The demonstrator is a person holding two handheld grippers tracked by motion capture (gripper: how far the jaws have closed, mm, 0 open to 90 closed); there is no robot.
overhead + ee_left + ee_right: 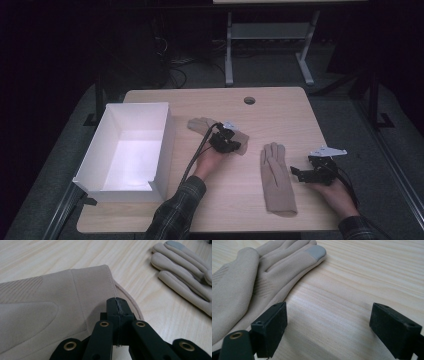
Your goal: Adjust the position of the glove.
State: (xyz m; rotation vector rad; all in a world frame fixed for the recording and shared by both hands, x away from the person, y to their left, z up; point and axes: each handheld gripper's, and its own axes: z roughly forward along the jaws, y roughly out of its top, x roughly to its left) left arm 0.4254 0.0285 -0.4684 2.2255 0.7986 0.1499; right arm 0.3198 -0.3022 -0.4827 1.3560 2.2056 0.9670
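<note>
At the middle of the table, my left gripper has its jaws pressed fully together, and in the left gripper view the closed tips sit right at the cuff edge of the first beige glove; I cannot tell whether any fabric is pinched between them, since the jaws meet face to face over the hem. That glove lies flat on the wood, its fingers pointing away toward the white box, its cuff end under my tool. Off to the right side of the table, my right gripper rests low with its jaws spread wide, nothing between the pads but bare wood grain. Just to its left lies the second beige glove, flat, fingers pointing to the far edge, cuff toward me; the right gripper view shows a grey patch on one fingertip, and the nearer jaw stands just beside the glove's edge without clearly touching it. The two gloves are apart, with bare table between them. Further left, an open white box sits on the table's left part, its near corner hanging toward the edge. A round grommet hole marks the far side of the tabletop, and beyond it stands the grey frame of another table on the dark floor.
</note>
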